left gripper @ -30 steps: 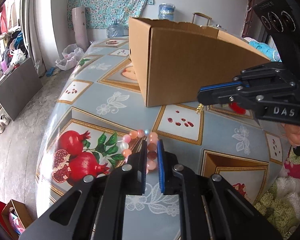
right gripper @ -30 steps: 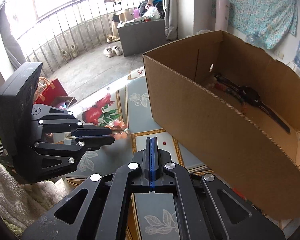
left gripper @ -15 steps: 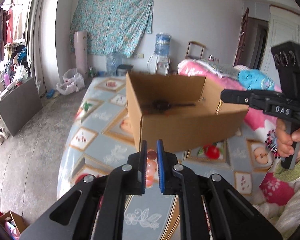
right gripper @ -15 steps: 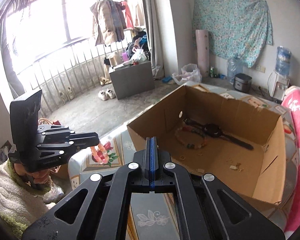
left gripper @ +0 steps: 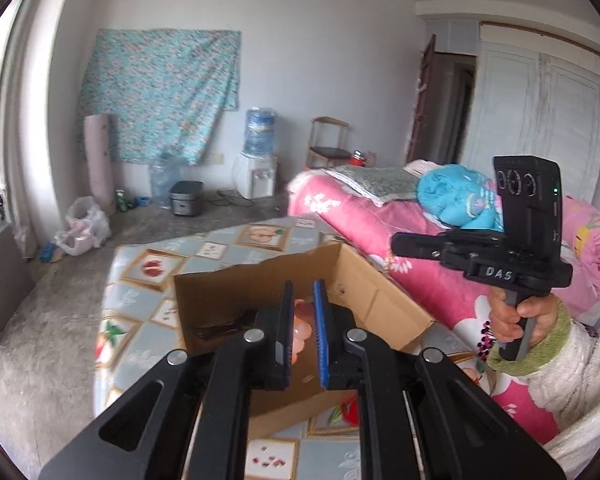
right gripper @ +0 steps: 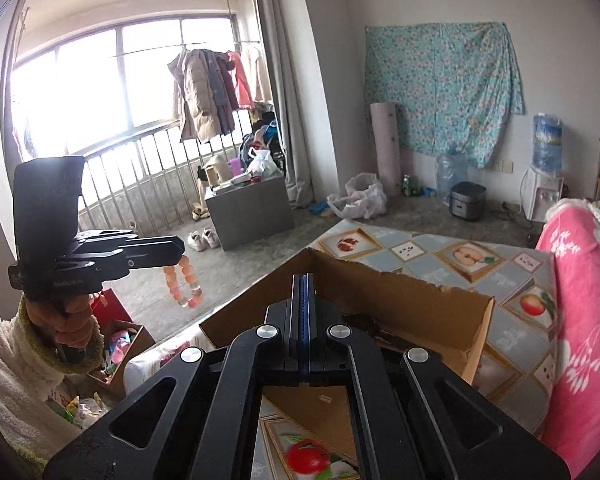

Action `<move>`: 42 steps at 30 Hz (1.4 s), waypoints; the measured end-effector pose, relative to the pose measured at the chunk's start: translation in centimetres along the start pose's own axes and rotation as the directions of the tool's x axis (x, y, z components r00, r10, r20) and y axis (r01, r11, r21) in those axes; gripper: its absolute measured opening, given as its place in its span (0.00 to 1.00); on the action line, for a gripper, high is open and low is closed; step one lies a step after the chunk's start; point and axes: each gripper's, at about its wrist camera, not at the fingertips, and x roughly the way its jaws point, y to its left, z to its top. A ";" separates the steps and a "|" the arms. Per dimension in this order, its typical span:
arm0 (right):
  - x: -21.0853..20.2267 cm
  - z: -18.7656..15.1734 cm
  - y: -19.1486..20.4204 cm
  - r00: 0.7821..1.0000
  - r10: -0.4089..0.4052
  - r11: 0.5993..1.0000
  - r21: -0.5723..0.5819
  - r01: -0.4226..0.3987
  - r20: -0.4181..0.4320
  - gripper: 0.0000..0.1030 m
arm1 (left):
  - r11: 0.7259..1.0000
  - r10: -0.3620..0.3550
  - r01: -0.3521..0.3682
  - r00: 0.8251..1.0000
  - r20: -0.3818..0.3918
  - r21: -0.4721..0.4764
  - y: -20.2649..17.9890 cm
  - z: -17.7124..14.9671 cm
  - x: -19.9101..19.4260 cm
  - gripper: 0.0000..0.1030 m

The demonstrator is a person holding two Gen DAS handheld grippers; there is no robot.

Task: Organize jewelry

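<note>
- The left tongs (left gripper: 303, 320) pinch a beaded bracelet (left gripper: 302, 328) of pink and peach beads between their blue-lined fingers, a narrow gap left between the pads for the beads.
- From the right wrist view, the same left tongs (right gripper: 178, 247) are held in the air, and the bracelet (right gripper: 183, 282) hangs from their tips as a loop, off to the left of the cardboard box (right gripper: 400, 292) and above the floor side of the surface.
- The right tongs (right gripper: 304, 280) are pressed together with nothing between them, pointing over the near wall of the box.
- In the left wrist view the right tongs (left gripper: 398, 243) hover above and to the right of the open cardboard box (left gripper: 236, 292), gripped by a hand (left gripper: 520, 320) in a fuzzy white sleeve.
- The box stands on a surface (left gripper: 140, 296) covered with a fruit-patterned cloth; a dark strap-like item (left gripper: 224, 326) lies inside on the box floor, too blurred to name.
- A bed with a pink floral blanket (left gripper: 380, 232) runs along the right side of the surface.
- A water dispenser (left gripper: 258, 164) stands against the far wall.
</note>
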 end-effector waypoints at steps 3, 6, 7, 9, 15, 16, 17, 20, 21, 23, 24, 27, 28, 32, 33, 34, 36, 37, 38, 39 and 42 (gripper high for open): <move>1.8 -0.7 -2.2 0.997 0.017 0.999 0.034 -0.015 -0.074 0.00 | 0.997 -0.072 0.069 0.993 -0.093 -0.032 -0.3 0.7 4.8 0.09; 4.0 -2.0 -4.1 0.985 0.043 0.997 0.073 -0.031 -0.164 0.00 | 0.987 -0.152 0.135 0.964 -0.217 -0.088 -0.5 0.1 10.5 0.09; 4.9 -2.5 -4.9 0.980 0.045 0.996 0.089 -0.028 -0.195 0.00 | 0.982 -0.175 0.149 0.949 -0.261 -0.118 -0.4 -0.4 12.5 0.09; 5.6 -3.2 -5.9 0.972 0.045 0.994 0.106 -0.021 -0.230 0.00 | 0.971 -0.218 0.168 0.914 -0.342 -0.170 -0.6 -1.4 15.8 0.09; 5.7 -3.7 -8.0 0.964 0.037 0.992 0.123 -0.004 -0.265 0.00 | 0.930 -0.344 0.224 0.809 -0.476 -0.290 -1.8 -5.1 21.0 0.09; 5.6 -3.7 -8.2 0.964 0.040 0.992 0.128 -0.006 -0.265 0.00 | 0.923 -0.362 0.232 0.796 -0.485 -0.307 -1.9 -5.3 21.4 0.09; 5.4 -3.6 -8.4 0.963 0.043 0.991 0.134 -0.008 -0.265 0.00 | 0.909 -0.393 0.249 0.778 -0.489 -0.334 -2.0 -5.6 21.8 0.10; 5.3 -3.3 -8.6 0.960 0.050 0.989 0.149 -0.008 -0.276 0.00 | 0.906 -0.392 0.248 0.796 -0.462 -0.343 -1.9 -5.3 21.5 0.23; 5.3 -3.2 -8.7 0.958 0.060 0.988 0.157 -0.016 -0.282 0.00 | 0.910 -0.380 0.241 0.809 -0.448 -0.336 -1.6 -5.1 21.0 0.26; 6.0 -2.9 -8.7 0.947 0.090 0.983 0.179 -0.035 -0.308 0.00 | 0.922 -0.344 0.220 0.844 -0.412 -0.320 -1.2 -4.6 19.9 0.30; 6.4 -2.9 -8.7 0.943 0.100 0.981 0.187 -0.041 -0.318 0.00 | 0.925 -0.331 0.213 0.858 -0.393 -0.314 -0.9 -4.4 19.1 0.33; 8.0 -2.4 -8.3 0.924 0.131 0.977 0.207 -0.058 -0.360 0.00 | 0.941 -0.274 0.177 0.899 -0.343 -0.288 -0.1 -3.8 16.6 0.41; 8.7 -2.2 -8.0 0.917 0.132 0.978 0.202 -0.057 -0.377 0.00 | 0.947 -0.253 0.164 0.911 -0.327 -0.277 0.1 -3.8 15.8 0.44; 10.6 -2.0 -7.2 0.898 0.119 0.981 0.191 -0.040 -0.423 0.04 | 0.968 -0.155 0.093 0.951 -0.266 -0.234 1.1 -4.1 12.1 0.56; 10.8 -1.9 -7.1 0.896 0.107 0.982 0.187 -0.027 -0.431 0.09 | 0.970 -0.139 0.079 0.956 -0.258 -0.228 1.1 -4.1 11.6 0.61; 10.9 -1.9 -7.0 0.898 0.090 0.984 0.178 -0.013 -0.431 0.13 | 0.975 -0.109 0.055 0.963 -0.246 -0.216 1.2 -4.3 10.8 0.66; 10.3 -1.7 -6.6 0.908 0.059 0.987 0.162 0.010 -0.415 0.14 | 0.980 -0.071 0.025 0.972 -0.225 -0.199 1.4 -4.4 9.4 0.68; 9.8 -1.6 -6.3 0.913 0.048 0.987 0.158 0.018 -0.404 0.15 | 0.983 -0.048 0.008 0.976 -0.212 -0.186 1.3 -4.6 8.6 0.71; 9.3 -1.6 -6.2 0.919 0.042 0.987 0.160 0.023 -0.391 0.15 | 0.984 -0.033 -0.003 0.979 -0.201 -0.176 1.2 -4.7 7.9 0.73; 8.3 -1.6 -5.9 0.928 0.033 0.985 0.167 0.032 -0.372 0.18 | 0.986 -0.018 -0.014 0.982 -0.188 -0.168 1.0 -4.8 7.4 0.76; 4.6 -1.6 -4.8 0.959 0.001 0.979 0.197 0.057 -0.284 0.36 | 0.988 0.024 -0.046 0.989 -0.145 -0.150 0.4 -5.3 5.6 0.82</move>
